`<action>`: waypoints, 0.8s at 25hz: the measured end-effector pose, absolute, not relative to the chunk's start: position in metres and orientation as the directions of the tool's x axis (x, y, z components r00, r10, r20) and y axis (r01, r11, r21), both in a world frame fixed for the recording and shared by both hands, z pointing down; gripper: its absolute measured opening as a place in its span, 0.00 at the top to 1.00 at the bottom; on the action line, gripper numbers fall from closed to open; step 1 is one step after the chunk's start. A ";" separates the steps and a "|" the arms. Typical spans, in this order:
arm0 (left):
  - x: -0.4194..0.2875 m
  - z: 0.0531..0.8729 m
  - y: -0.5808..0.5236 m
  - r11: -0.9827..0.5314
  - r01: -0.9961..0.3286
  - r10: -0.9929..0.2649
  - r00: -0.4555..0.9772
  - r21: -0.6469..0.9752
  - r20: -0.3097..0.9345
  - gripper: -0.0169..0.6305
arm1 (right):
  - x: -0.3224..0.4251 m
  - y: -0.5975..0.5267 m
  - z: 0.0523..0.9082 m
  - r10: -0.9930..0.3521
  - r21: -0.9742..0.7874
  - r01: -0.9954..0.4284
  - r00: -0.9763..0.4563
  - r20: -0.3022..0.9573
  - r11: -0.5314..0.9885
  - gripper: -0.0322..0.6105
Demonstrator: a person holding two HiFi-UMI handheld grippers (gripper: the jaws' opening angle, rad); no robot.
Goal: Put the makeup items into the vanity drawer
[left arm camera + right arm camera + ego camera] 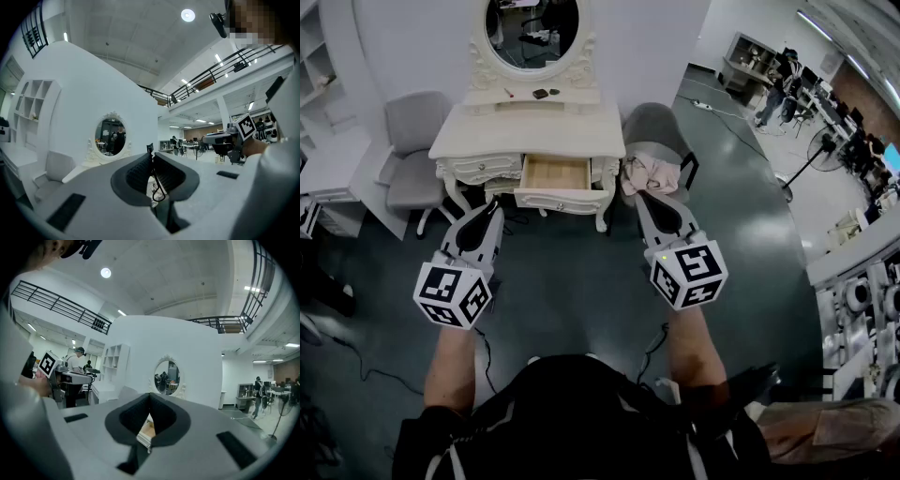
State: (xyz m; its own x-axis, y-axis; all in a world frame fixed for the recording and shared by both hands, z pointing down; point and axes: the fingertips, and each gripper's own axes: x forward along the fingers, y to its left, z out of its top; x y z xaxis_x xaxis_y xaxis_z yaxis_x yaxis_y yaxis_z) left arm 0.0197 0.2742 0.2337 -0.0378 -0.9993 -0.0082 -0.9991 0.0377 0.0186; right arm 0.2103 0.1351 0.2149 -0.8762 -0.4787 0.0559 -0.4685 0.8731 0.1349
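Observation:
A white vanity [530, 141] with an oval mirror [532, 28] stands ahead, and its middle drawer [553, 175] is pulled open, showing a bare wooden bottom. Small dark makeup items [541, 94] lie on the shelf under the mirror. My left gripper [494, 208] hovers short of the vanity's left leg, and its jaws are closed together with nothing visibly held. My right gripper [639, 199] hangs near the drawer's right corner, also shut and empty. The left gripper view shows the closed left gripper [151, 158] and the mirror [110, 136]. Under the right gripper [150, 399] in its own view, the drawer [147, 428] peeks through.
A grey chair [412, 150] sits left of the vanity. Another chair [661, 141], draped with pinkish cloth [649, 173], stands at its right. Cables [356, 361] trail over the dark floor. White shelving [319, 56] stands at the far left, and people [783, 89] stand at desks at the far right.

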 end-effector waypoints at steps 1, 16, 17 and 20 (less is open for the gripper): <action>0.020 0.233 0.276 0.039 -0.999 -0.999 -0.039 0.018 -0.011 0.93 | 0.210 0.136 0.215 -0.478 0.135 -0.468 -0.876 0.056 0.873 0.94; 0.015 0.225 0.290 0.040 -0.999 -0.999 -0.040 0.013 -0.033 0.93 | 0.210 0.147 0.207 -0.496 0.122 -0.491 -0.868 0.018 0.863 0.94; 0.015 0.225 0.292 0.039 -0.999 -0.999 -0.039 0.013 -0.034 0.93 | 0.209 0.149 0.206 -0.497 0.130 -0.491 -0.868 0.014 0.861 0.94; 0.012 0.225 0.296 0.037 -0.999 -0.999 -0.037 0.013 -0.038 0.93 | 0.204 0.157 0.209 -0.485 0.132 -0.478 -0.874 0.026 0.868 0.94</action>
State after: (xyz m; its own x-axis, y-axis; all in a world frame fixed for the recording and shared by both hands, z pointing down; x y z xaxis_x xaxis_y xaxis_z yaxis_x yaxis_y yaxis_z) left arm 0.0115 0.2962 0.2249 -0.0374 -0.9986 -0.0385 -0.9992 0.0369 0.0131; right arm 0.2036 0.1567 0.2088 -0.8740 -0.4852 0.0265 -0.4781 0.8684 0.1318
